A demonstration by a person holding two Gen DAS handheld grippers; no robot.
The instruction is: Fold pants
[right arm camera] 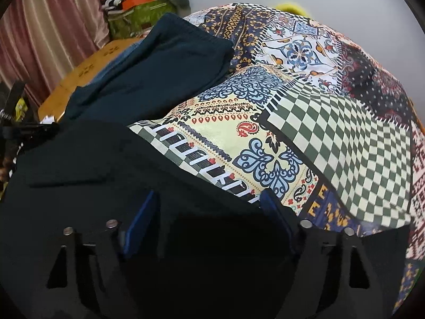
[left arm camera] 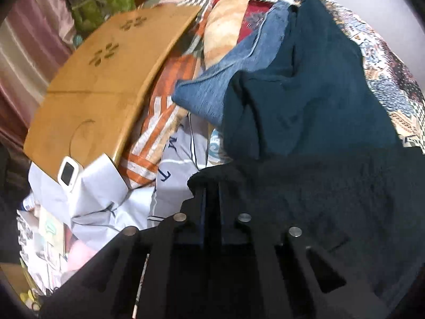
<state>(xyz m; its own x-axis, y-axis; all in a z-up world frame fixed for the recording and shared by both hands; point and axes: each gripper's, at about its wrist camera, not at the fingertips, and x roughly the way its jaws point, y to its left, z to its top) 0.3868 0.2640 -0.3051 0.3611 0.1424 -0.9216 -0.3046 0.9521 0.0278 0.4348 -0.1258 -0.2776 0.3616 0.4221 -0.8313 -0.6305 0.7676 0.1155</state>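
Observation:
Dark teal pants point(left arm camera: 313, 98) lie on a patterned patchwork bedspread point(right arm camera: 332, 122); they also show in the right wrist view point(right arm camera: 164, 63), waistband at the far end. My left gripper point(left arm camera: 211, 186) is shut on the near dark edge of the pants point(left arm camera: 305, 186), its fingers pressed together with fabric draped over them. My right gripper point(right arm camera: 209, 199) is open, its blue pads point(right arm camera: 143, 212) wide apart, with the near edge of the pants point(right arm camera: 106, 159) lying between and over the fingers.
Blue jeans point(left arm camera: 228, 79) lie under the teal pants. A wooden lap table point(left arm camera: 106, 79) with a small white device point(left arm camera: 67, 172) stands at the left. White and orange bedding point(left arm camera: 164, 133), a green bag point(right arm camera: 138, 18) and pink curtains point(right arm camera: 53, 26) lie beyond.

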